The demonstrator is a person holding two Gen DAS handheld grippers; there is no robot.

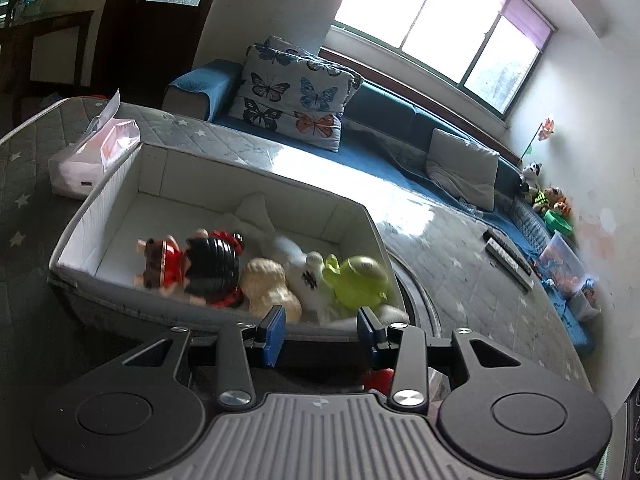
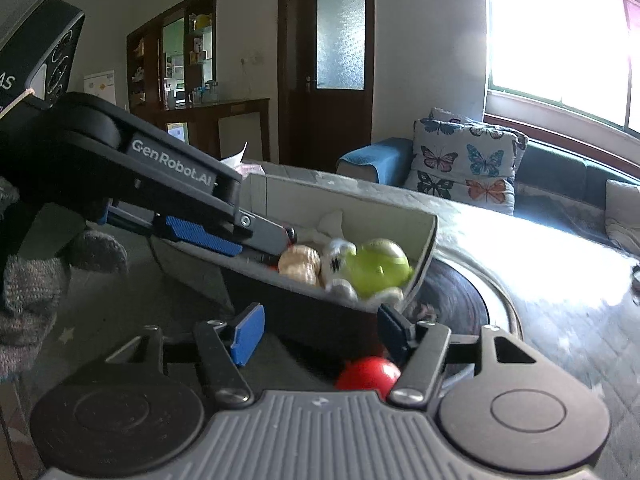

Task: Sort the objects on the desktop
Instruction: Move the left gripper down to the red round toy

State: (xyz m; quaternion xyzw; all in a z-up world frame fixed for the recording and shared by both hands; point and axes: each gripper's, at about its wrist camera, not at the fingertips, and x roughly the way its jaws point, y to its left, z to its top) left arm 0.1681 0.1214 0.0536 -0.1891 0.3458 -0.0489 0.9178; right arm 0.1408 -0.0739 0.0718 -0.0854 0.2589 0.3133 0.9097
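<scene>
Right hand-held gripper (image 2: 318, 330) open, empty; red ball (image 2: 366, 372) half-hidden below.

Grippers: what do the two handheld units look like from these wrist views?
Both are alike: a grey ribbed body, black linkage arms with round black pivot discs and silver screws, and blue textured pads on the fingers. The left gripper, seen side-on in the right wrist view, carries white "GenRobot.AI" lettering. The right gripper shows the same build. A grey knitted sleeve appears beside it.

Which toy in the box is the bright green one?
The green toy, at the right end of the box, beside the white plush.
</scene>
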